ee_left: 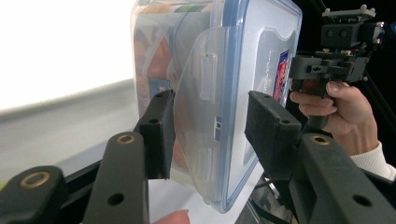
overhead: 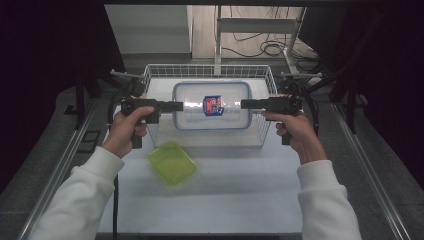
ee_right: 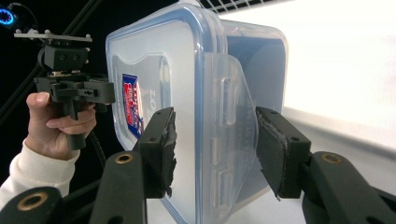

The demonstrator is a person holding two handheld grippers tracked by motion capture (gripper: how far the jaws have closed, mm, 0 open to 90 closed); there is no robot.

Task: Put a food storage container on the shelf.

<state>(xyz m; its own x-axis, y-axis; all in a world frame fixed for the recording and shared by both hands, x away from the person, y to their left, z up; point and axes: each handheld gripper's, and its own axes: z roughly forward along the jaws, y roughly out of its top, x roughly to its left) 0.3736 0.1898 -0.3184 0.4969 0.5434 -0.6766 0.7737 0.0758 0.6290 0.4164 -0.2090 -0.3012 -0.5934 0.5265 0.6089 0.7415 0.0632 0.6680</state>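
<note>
A clear plastic food container (overhead: 212, 106) with a blue-rimmed clip lid and a red and blue label (overhead: 212, 105) sits over a white wire basket (overhead: 207, 71) at the far side of the white worktop (overhead: 240, 190), between the two grippers; whether it rests in the basket or is lifted I cannot tell; the left gripper (overhead: 176, 106) meets its left end and the right gripper (overhead: 245, 104) its right end, each held in a hand with a white sleeve; in the left gripper view the fingers (ee_left: 159, 133) stand open around the container's end latch (ee_left: 201, 116), one pad close against the container's body side, the other standing off from the lid side with a gap; in the right gripper view the fingers (ee_right: 275, 149) likewise straddle the opposite latch (ee_right: 229, 116), parted, with space between the pads and the plastic; orange contents show faintly through the container wall in the left gripper view; a yellow-green lid (overhead: 171, 163) lies flat on the worktop in front of the basket, near the left hand (overhead: 127, 131), apart from the basket; the right hand (overhead: 297, 134) grips its handle just right of the basket
</note>
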